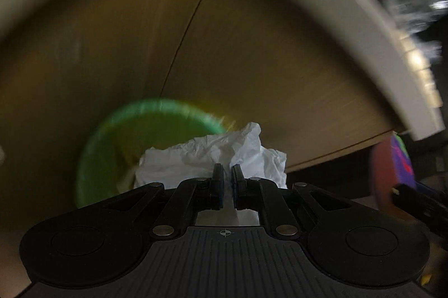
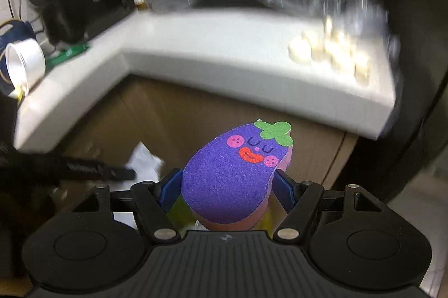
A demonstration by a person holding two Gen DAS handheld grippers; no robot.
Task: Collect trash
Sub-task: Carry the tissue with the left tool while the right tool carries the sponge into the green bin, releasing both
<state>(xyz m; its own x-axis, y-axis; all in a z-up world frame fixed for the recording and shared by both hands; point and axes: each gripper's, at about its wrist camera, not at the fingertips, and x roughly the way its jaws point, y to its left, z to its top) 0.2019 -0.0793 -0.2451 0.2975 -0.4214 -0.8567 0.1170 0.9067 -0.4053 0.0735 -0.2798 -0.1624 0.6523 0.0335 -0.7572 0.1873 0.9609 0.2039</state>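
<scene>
My left gripper (image 1: 226,170) is shut on a crumpled white tissue (image 1: 212,158) and holds it just over the right part of a green bin (image 1: 112,141) below the counter. My right gripper (image 2: 228,180) is shut on a purple eggplant-shaped sponge (image 2: 232,169) with a smiling face and green leaf. The sponge also shows at the right edge of the left wrist view (image 1: 397,160). The tissue (image 2: 144,160) and the left gripper's black finger (image 2: 92,172) show at the left of the right wrist view.
A white countertop edge (image 2: 212,57) runs above brown cabinet doors (image 1: 252,60). On the counter stand a black appliance (image 2: 70,6), a metal cup (image 2: 25,60) and several pale blurred items (image 2: 330,51). The surroundings are motion-blurred.
</scene>
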